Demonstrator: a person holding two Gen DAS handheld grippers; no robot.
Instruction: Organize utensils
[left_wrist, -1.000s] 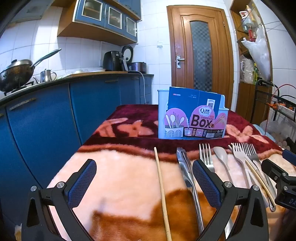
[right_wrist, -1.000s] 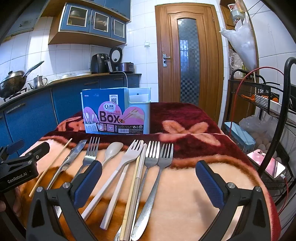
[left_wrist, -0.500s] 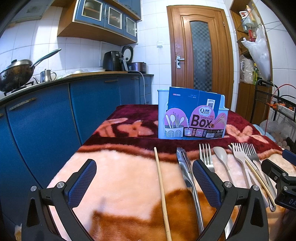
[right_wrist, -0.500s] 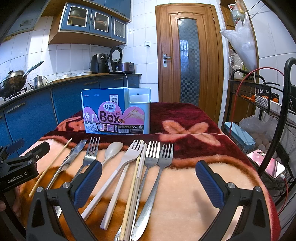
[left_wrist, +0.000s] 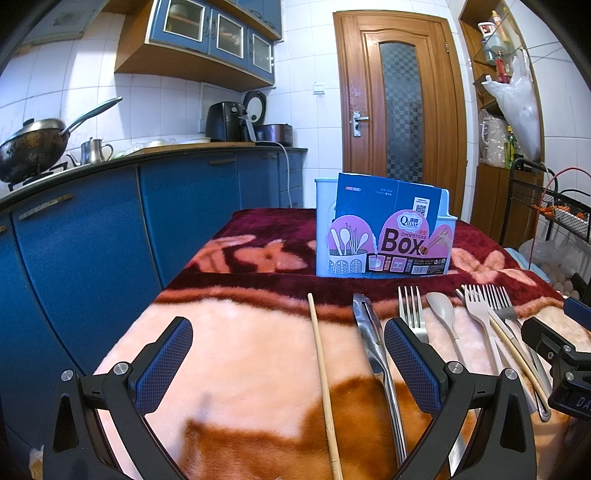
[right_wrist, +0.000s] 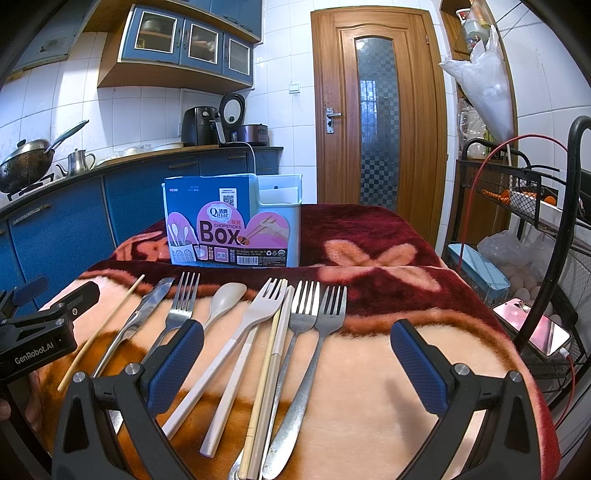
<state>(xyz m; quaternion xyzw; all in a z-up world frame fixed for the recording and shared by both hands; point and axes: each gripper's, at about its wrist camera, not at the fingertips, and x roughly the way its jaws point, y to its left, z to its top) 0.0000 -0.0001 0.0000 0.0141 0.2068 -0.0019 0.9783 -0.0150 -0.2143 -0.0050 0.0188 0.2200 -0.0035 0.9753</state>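
Several utensils lie in a row on the blanket-covered table: a wooden chopstick (left_wrist: 321, 369), a metal knife (left_wrist: 373, 350), a steel fork (right_wrist: 179, 310), a beige spoon (right_wrist: 225, 301), a white fork (right_wrist: 255, 317), chopsticks (right_wrist: 269, 354) and two more steel forks (right_wrist: 314, 325). A light-blue holder with a "Chopsticks Box" card (right_wrist: 236, 229) stands behind them. My left gripper (left_wrist: 288, 354) is open and empty above the single chopstick and knife. My right gripper (right_wrist: 295, 354) is open and empty above the forks.
Blue kitchen cabinets (left_wrist: 92, 251) run along the left with a wok (left_wrist: 29, 147) on top. A wire rack (right_wrist: 535, 206) and a phone (right_wrist: 532, 325) are at the right edge. A wooden door (right_wrist: 376, 122) is behind.
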